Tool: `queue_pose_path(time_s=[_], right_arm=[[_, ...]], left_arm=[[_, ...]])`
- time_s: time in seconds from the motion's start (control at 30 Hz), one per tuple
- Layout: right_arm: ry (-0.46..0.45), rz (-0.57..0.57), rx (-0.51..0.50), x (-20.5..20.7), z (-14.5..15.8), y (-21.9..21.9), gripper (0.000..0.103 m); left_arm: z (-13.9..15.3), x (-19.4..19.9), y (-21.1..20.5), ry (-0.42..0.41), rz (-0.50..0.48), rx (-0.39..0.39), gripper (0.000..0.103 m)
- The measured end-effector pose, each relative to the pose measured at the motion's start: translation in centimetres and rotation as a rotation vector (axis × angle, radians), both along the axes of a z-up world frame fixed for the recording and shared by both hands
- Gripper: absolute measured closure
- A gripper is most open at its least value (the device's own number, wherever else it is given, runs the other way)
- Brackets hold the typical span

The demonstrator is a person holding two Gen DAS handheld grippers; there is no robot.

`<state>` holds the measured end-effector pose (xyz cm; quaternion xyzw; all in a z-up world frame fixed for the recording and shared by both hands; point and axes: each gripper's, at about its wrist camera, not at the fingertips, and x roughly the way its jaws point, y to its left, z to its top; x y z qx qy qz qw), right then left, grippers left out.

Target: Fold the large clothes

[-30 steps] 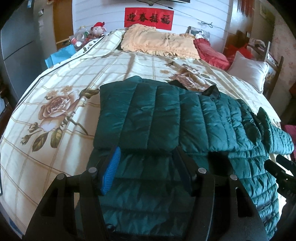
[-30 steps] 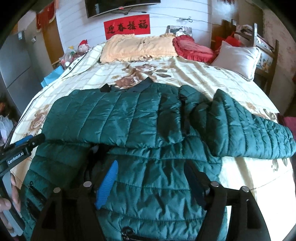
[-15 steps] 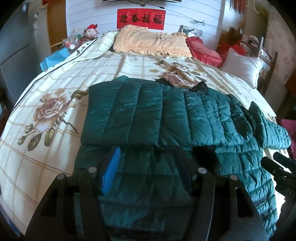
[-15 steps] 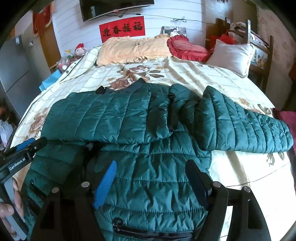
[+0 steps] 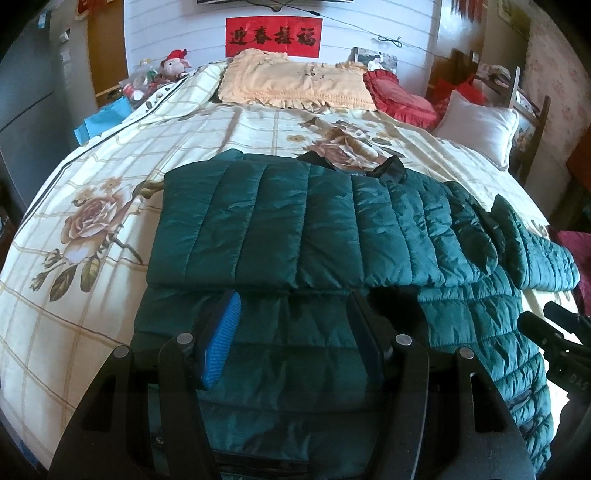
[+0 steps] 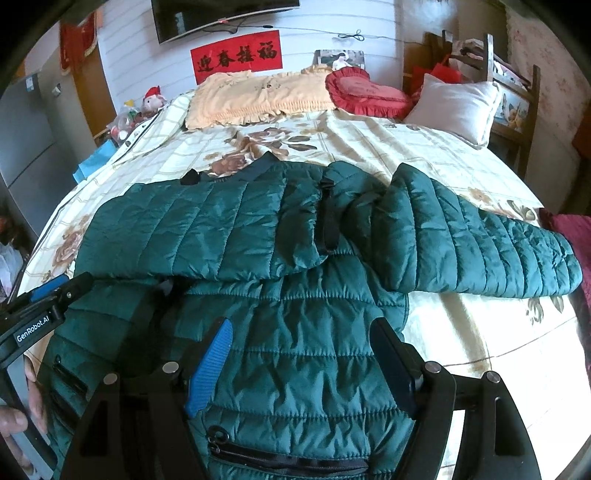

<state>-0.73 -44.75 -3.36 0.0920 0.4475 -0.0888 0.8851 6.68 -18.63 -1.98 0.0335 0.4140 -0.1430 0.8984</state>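
Floral bed (image 5: pixel 110 192), white wall (image 6: pixel 369 22) (sunlit, seemingly)

Each black two-finger gripper (image 5: pixel 291 325) (image 6: pixel 301 349) carries one ribbed blue pad (image 5: pixel 221 341), one dark pad and silver screws; white "GenRobot.AI" lettering marks the left gripper's (image 6: pixel 51 295) side.

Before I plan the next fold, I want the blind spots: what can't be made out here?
- Jacket near hem: cut off by the bottom edge and gripper frames, both views.
- Jacket front under the folded sleeve: covered.
- Right gripper, left view: cut off by the right edge.
- Photo by the headboard: too small.
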Motion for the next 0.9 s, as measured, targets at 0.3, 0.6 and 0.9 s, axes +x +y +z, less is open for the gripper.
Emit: queue_pose_path(time_s=[0.3,0.6,0.9], right_arm=[[0.005,-0.003,0.007,0.0,-0.2,-0.3,0.029],[0.006,-0.01,0.011,-0.1,-0.4,-0.6,0.029],[0.004,-0.014,0.001,-0.2,-0.3,-0.9,0.029]], left_arm=[[-0.2,-0.1,-0.5,0.002,-0.007,0.005,0.043],[-0.2,-0.1,-0.8,0.002,-0.013,0.004,0.043],[-0.2,-0.2,-1.6,0.003,-0.019,0.003,0.043]])
